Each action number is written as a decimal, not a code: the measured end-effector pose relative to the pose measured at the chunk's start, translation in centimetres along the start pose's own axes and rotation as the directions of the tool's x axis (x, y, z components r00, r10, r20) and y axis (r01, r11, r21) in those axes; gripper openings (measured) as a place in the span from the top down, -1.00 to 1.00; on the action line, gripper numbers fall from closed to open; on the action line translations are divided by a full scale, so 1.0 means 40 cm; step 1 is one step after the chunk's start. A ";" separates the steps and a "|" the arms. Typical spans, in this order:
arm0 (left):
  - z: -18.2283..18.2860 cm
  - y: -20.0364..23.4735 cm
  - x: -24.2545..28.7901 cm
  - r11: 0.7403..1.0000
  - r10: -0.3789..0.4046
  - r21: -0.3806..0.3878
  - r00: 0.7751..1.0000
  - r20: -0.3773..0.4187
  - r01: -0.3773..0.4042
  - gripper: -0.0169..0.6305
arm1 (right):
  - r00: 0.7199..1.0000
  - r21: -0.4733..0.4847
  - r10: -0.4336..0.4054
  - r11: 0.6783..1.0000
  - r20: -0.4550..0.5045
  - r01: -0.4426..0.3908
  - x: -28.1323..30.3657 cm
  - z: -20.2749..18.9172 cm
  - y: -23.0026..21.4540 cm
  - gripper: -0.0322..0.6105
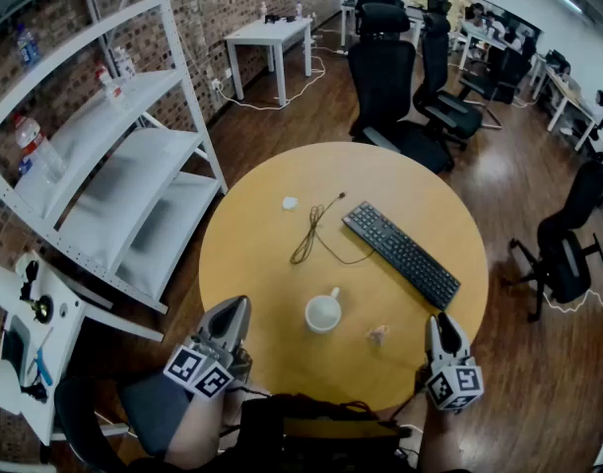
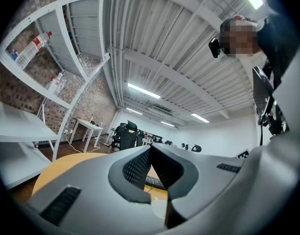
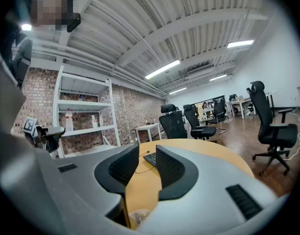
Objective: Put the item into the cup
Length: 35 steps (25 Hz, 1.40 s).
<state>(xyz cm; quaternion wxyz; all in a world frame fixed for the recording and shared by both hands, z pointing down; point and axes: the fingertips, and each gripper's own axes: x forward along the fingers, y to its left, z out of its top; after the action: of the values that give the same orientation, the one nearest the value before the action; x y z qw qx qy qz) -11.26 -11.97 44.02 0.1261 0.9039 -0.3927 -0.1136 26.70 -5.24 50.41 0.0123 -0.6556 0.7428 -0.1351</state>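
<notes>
A white cup (image 1: 323,312) stands toward the 6 o'clock edge of a round wooden table (image 1: 252,274). The small crumpled item (image 1: 378,335) lies at the cup's 4 o'clock, with only bare tabletop between them. The left gripper (image 1: 236,306), at 7 o'clock, has its jaws pressed together on nothing. The right gripper (image 1: 439,321), at 5 o'clock, shows a narrow, empty gap. A keyboard (image 1: 400,253) and a loose cable (image 1: 311,233) lie beyond the cup.
</notes>
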 end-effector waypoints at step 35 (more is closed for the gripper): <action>-0.019 0.046 -0.084 0.992 0.123 0.009 0.990 -0.072 -0.123 0.97 | 0.806 -0.240 0.064 0.938 -0.588 -0.250 0.168 -0.485 0.077 0.87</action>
<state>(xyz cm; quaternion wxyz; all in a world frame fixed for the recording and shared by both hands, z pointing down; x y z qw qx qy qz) -14.51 -10.59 45.69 0.1447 0.8817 -0.4433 -0.0719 18.97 -7.92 69.49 -0.3014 -0.5137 0.7761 -0.2071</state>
